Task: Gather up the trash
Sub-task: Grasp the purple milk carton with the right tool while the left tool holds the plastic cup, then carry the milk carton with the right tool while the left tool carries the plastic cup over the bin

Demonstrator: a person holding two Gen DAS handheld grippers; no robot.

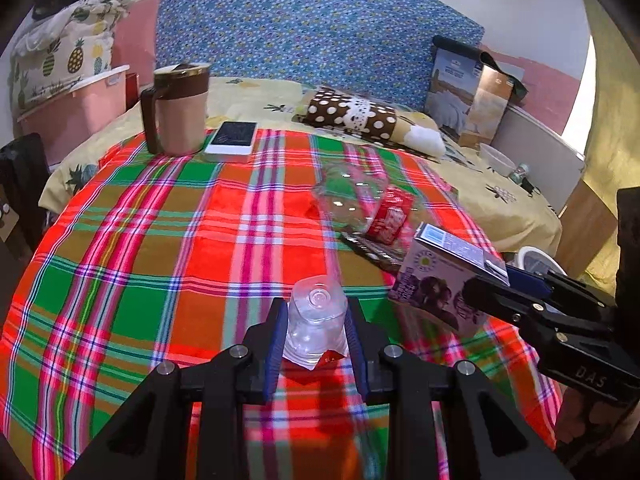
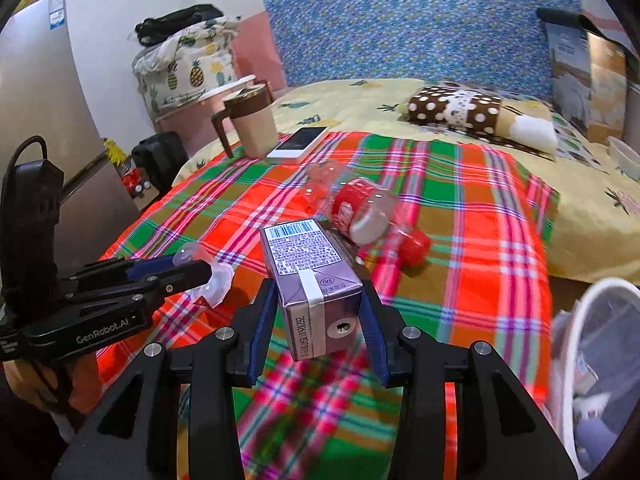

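Left wrist view is showing my left jaws (image 1: pixel 316 324) squeezing a crushed clear bottle (image 1: pixel 316 320), lifted above the plaid cloth (image 1: pixel 160 240) so it can go in the bin. My right jaws (image 2: pixel 320 312) are gripping a purple drink carton (image 2: pixel 312 280) the same way. I am holding both because they are trash. Past the carton, a red-label bottle (image 2: pixel 360 208) is lying on the cloth. A white bin (image 2: pixel 600 360) is waiting to the carton's right.
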